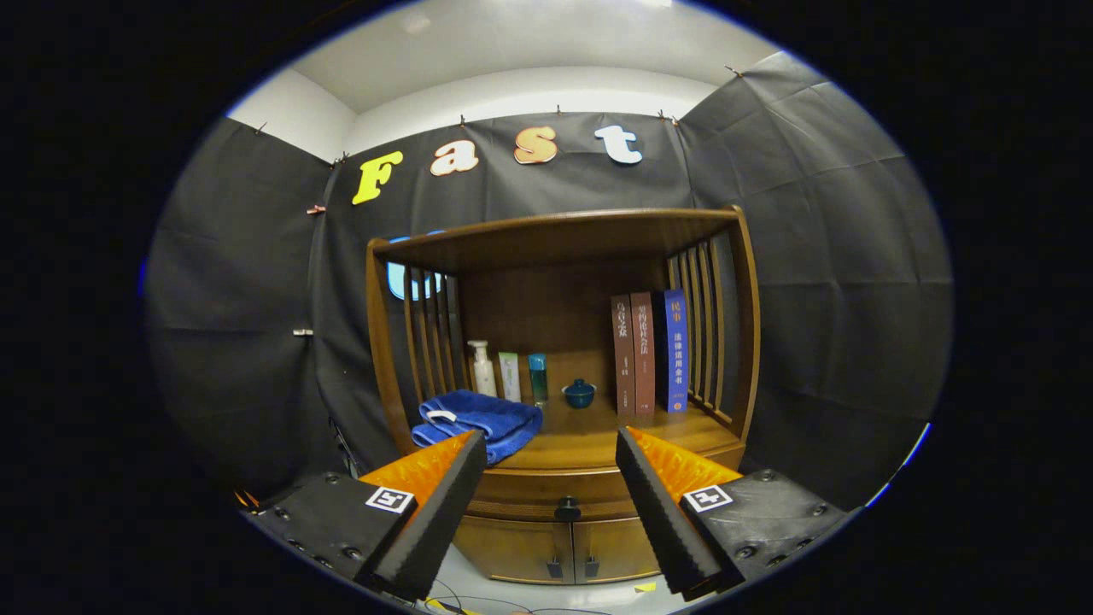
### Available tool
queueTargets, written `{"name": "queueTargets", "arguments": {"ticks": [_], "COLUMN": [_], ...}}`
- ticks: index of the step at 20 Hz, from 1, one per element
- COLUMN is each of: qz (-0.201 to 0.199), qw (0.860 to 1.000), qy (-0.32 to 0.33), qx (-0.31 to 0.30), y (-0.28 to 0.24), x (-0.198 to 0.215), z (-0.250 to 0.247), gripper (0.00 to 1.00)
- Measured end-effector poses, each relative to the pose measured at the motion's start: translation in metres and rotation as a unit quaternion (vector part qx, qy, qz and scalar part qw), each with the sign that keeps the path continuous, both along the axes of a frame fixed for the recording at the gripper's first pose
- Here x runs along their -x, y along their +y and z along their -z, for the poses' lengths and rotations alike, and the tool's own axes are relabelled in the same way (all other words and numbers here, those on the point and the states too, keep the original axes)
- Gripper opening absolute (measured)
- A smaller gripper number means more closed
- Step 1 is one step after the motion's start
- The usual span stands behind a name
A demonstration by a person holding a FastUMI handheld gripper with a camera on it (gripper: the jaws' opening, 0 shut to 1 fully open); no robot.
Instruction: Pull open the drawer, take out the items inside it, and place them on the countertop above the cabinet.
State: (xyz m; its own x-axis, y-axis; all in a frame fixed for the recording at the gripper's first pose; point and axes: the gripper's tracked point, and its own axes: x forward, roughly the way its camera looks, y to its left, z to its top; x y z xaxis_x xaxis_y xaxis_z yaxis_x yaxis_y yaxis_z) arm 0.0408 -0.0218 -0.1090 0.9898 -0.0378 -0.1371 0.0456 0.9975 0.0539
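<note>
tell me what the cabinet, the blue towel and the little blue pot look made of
Cabinet: looks like brown wood with a glossy varnish, showing grain and a soft sheen.
Blue towel: soft fabric, likely terry, folded with a fuzzy matte surface.
Little blue pot: probably glazed ceramic, judging by a small glint; too small to be sure.
The gripper is open ahead of the drawer knob.

Tool (551,440) in the forward-looking view, held level and apart from all surfaces. Its two fingers rise from the near end and lean slightly inward toward their tips, with a wide gap between them, so the jaws stand fully spread. Nothing lies between the fingers (435,504) and neither pad touches anything. Each finger is mounted on a block-shaped base bearing a small square marker on its upper face. Both fingertips sit at about the same height, the pair symmetrical about the tool's midline.
</note>
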Motion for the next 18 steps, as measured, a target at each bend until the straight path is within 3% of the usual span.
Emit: {"name": "queueTargets", "arguments": {"ticks": [9, 18], "qz": [0.005, 0.018], "qw": [0.997, 0.989], "qy": [0.08, 0.145], "qx": [-0.001, -0.008], "y": [0.001, -0.017], "x": [-0.058, -0.099], "z": [0.124, 0.21], "gripper": [0.99, 0.99]}}
